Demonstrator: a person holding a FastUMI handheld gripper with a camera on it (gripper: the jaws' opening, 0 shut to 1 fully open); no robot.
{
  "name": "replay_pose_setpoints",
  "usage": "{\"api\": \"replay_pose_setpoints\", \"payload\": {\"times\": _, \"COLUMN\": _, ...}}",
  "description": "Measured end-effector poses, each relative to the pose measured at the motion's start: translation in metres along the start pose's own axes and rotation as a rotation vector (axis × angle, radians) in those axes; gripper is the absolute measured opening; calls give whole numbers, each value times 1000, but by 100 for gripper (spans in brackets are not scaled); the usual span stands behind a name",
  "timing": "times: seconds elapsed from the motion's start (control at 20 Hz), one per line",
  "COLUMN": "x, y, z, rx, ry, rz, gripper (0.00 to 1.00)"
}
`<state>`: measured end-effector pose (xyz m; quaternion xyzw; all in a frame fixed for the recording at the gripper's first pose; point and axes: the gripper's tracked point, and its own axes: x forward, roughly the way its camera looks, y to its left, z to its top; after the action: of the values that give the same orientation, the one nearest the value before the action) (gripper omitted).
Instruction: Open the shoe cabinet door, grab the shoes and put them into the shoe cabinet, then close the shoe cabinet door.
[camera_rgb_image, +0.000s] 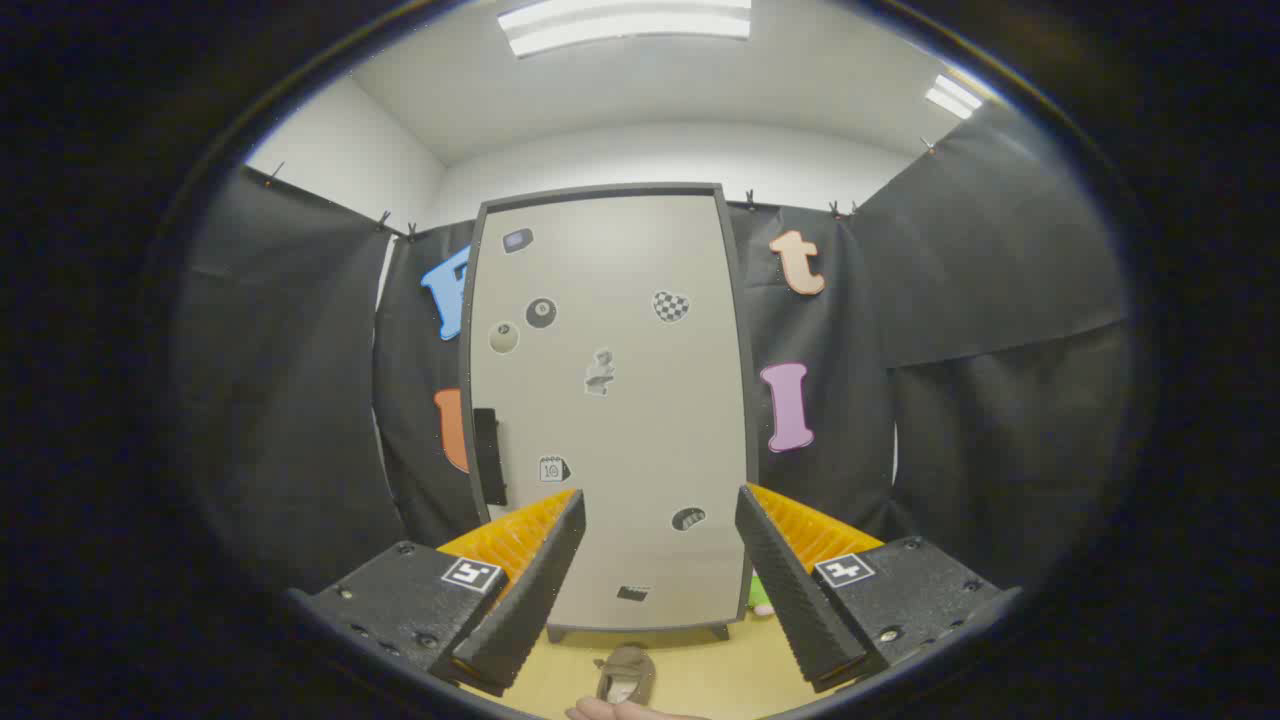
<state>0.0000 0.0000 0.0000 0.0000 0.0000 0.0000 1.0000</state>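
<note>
One tall grey shoe cabinet (610, 410), door shut and dotted with stickers, fills the centre of the frame beyond the tongs (660, 525). One brown shoe (626, 676) lies on the yellow floor (720, 665) at bottom centre, between the fingers. The tongs' two fingers stand wide apart, holding and touching nothing.

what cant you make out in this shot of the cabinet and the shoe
- Inside of the shoe cabinet, gripper view: hidden behind its shut door.
- Shoe on the floor: partly covered by a hand at its near end; its shape is unclear.
- Green item beside the cabinet's base: mostly hidden by the gripper's right finger.
- Stickers on the door: too small to identify.
- The open gripper holds nothing.
</note>
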Motion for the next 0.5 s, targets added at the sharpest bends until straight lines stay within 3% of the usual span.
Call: {"api": "replay_pose_setpoints", "payload": {"times": 0.5, "x": 0, "y": 47, "z": -15, "rx": -57, "ry": 42, "rz": 74, "gripper": 99}}
